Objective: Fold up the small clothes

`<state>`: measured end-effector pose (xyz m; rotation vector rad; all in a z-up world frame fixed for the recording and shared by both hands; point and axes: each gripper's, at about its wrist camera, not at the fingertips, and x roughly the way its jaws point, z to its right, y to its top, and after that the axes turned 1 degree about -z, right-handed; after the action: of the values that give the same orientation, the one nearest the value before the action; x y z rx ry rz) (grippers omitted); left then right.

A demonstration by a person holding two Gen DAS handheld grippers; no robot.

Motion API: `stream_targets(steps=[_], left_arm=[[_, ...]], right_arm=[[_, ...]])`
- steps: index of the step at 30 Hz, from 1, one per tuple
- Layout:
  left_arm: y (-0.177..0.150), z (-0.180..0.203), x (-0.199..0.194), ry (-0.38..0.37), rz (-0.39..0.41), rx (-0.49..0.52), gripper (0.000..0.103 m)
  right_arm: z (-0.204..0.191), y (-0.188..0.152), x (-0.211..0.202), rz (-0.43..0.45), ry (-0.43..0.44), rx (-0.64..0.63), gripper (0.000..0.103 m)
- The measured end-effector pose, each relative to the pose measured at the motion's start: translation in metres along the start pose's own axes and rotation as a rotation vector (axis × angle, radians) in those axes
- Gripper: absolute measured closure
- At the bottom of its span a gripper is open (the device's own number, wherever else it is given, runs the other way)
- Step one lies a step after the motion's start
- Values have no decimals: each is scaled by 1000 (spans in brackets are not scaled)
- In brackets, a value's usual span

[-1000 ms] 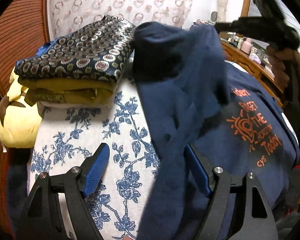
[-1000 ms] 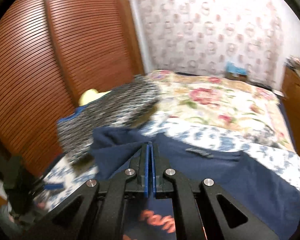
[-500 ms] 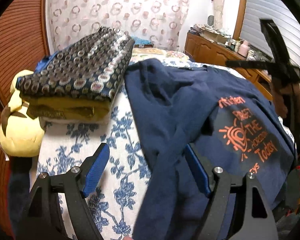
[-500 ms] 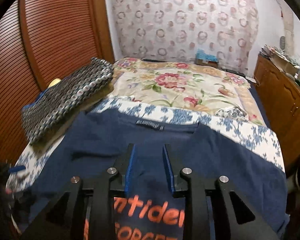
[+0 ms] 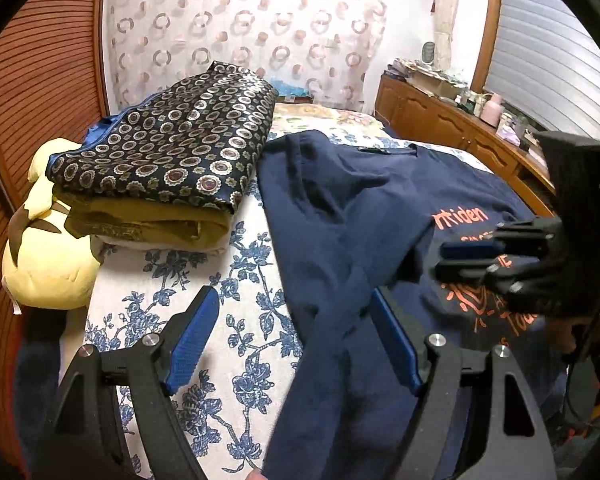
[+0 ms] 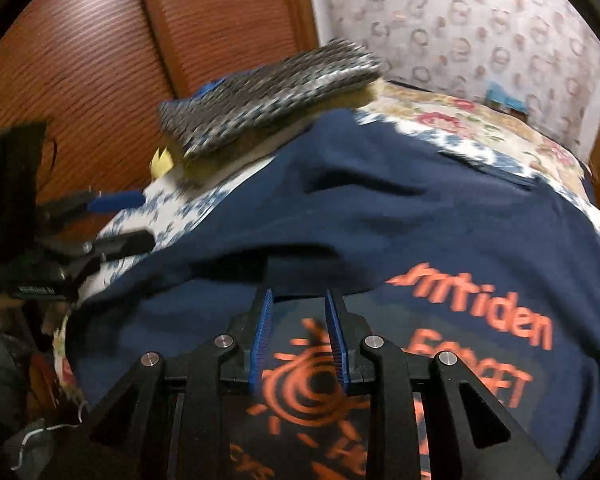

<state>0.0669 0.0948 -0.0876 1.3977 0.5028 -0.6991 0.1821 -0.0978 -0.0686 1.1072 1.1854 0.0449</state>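
1. Left gripper [image 5: 296, 338] sits low at the near edge of the bed [image 5: 236, 280], angled downward, its jaws spread wide with the folded-in sleeve [image 5: 340, 304] lying loose between them; nothing is pinched.
2. Far left, a folded stack of clothes [image 5: 168, 168] rests beside a yellow plush toy [image 5: 48, 264].
3. Centre to right, the navy T-shirt [image 6: 420, 216] lies flat on the bed, print up, one sleeve already laid across the body.
4. Right gripper [image 6: 298, 340] hovers just above the orange print [image 6: 324, 384], tilted down, jaws parted a little and empty.
5. My reading: the first side fold is done. Next, each tool should probably pinch an edge of the shirt and carry it across without dragging the sleeve out.
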Motion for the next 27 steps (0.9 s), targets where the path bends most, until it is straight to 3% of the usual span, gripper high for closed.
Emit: stream_targets(steps=[8,11,12,21,26,27], left_arm=[[-4,0,0,-9,-1,-5,25],[-5,0,0,-10,0,-7,25],[-5,0,0,-10,1,-8,25],[-3,4,-2,-13,6,3,25],[2,8,0,-11,6,9,25],[4,9,0,-11,6,12,25]], right_arm=[[0,10,32,-41,-122,-99,75],[1,13,32,-37,-125,-112,98],[0,13,30,-35,-115,-114,98],[10,10,-24,15,-88,-124,99],[11,-8,-33,-37,-83,-156,99],[11,-11,-33,-39,-109,-151,92]])
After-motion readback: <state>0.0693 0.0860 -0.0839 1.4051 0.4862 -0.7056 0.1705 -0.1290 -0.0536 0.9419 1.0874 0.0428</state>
